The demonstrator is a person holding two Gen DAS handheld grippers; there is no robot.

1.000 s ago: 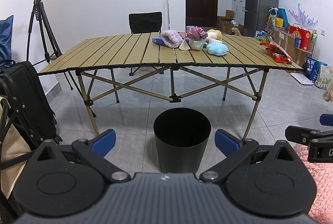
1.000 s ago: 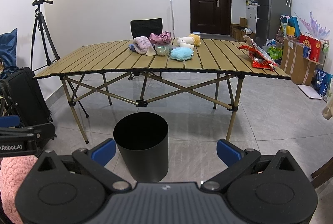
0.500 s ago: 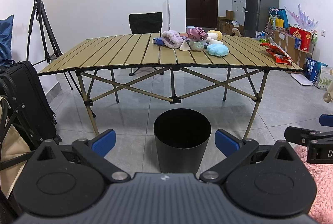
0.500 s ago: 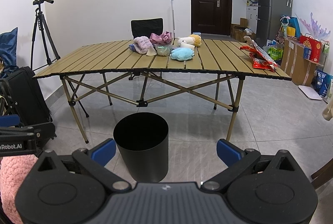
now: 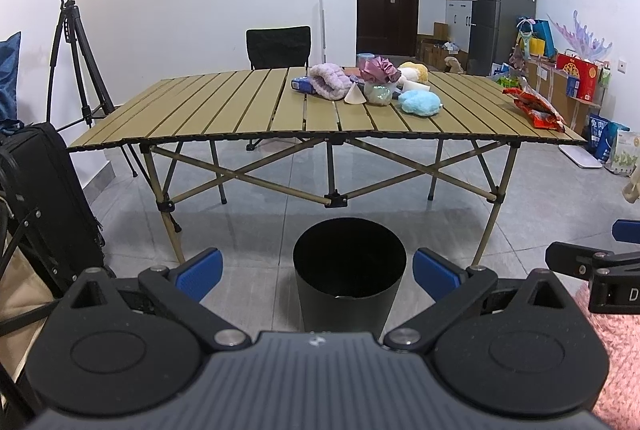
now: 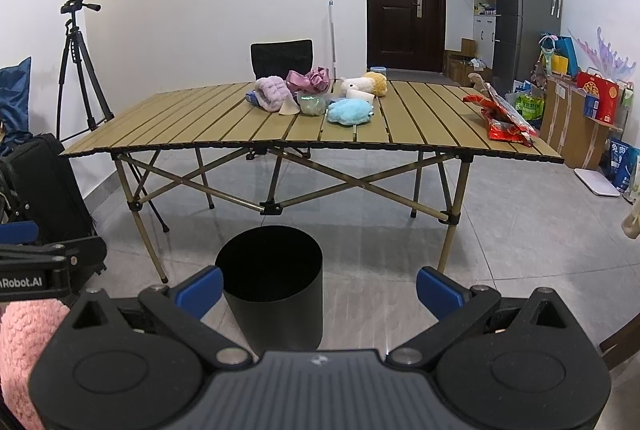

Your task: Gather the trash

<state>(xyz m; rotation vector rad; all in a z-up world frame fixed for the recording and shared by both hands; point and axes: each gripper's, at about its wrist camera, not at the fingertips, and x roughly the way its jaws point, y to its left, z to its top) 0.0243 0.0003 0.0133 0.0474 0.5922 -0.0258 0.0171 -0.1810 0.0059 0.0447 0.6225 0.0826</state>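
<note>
Both hand-held grippers are low and well back from the bench. The left hand-held gripper [image 5: 316, 272] is spread wide with nothing between its blue pads, and the right hand-held gripper [image 6: 319, 286] is the same, wide open and empty.

A black trash bin [image 5: 347, 272] stands on the tiled floor right in front of the folding bench [image 5: 224, 110], between the grippers and the bench legs, so it's the first thing in the way.

The red snack bags [image 6: 502, 120] lie near the bench's right end, well apart from everything else. The middle of the bench is a cluster: a blue plush [image 6: 349, 112], a lilac fuzzy thing [image 6: 272, 92], a pink bundle [image 6: 309, 79], a white and yellow plush [image 6: 366, 85], and a small paper cone [image 5: 355, 95] next to a greenish crumpled wrapper [image 5: 378, 93].

Around the room: a black chair [image 5: 279, 47] behind the bench, a camera on a tripod [image 5: 78, 42] at left, a black suitcase [image 5: 44, 206] close by on the left, and a fridge [image 6: 524, 10] by the dark door [image 6: 404, 6]. A pink fuzzy sleeve [image 6: 24, 342] shows at the frame edge.
</note>
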